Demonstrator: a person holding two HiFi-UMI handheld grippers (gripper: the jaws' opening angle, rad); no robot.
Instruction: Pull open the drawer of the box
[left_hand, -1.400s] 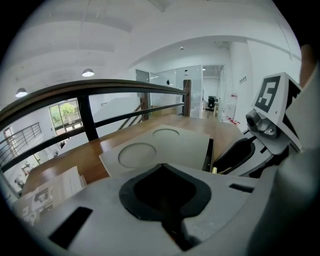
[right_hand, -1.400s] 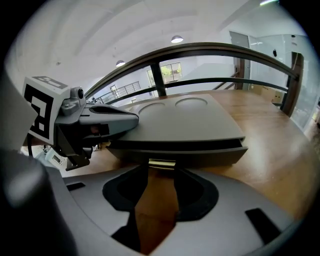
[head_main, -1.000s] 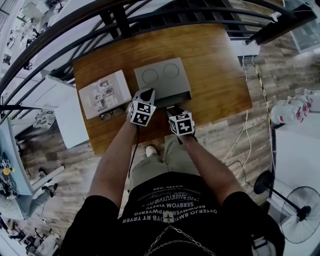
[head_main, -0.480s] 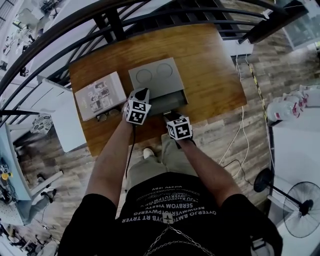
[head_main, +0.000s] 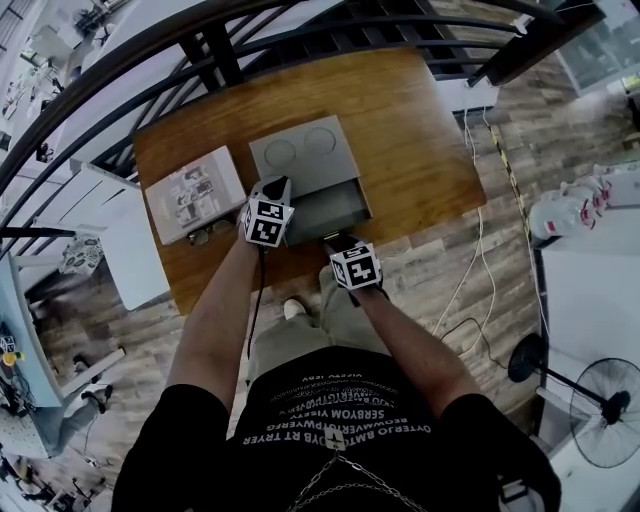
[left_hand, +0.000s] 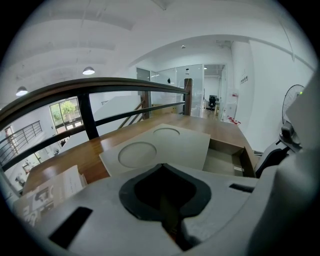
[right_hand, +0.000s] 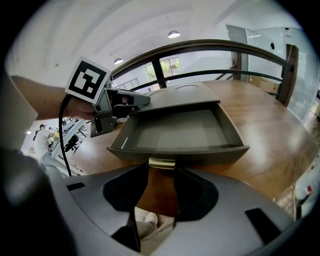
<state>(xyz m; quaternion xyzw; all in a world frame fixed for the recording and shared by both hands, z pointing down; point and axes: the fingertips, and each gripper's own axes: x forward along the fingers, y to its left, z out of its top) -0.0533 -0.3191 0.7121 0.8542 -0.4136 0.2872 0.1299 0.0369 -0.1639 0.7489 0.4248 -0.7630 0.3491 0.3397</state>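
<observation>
Drawer (right_hand: 175, 132) stands well out of the grey box (head_main: 300, 152), reaching toward the near edge of the wooden table (head_main: 420, 130). Right gripper (right_hand: 161, 167): jaws pinched on the small brass handle (right_hand: 161, 163) at the drawer front. Left gripper (left_hand: 162, 200): jaws pressed together, holding nothing (tip beside the box's left front corner).
</observation>
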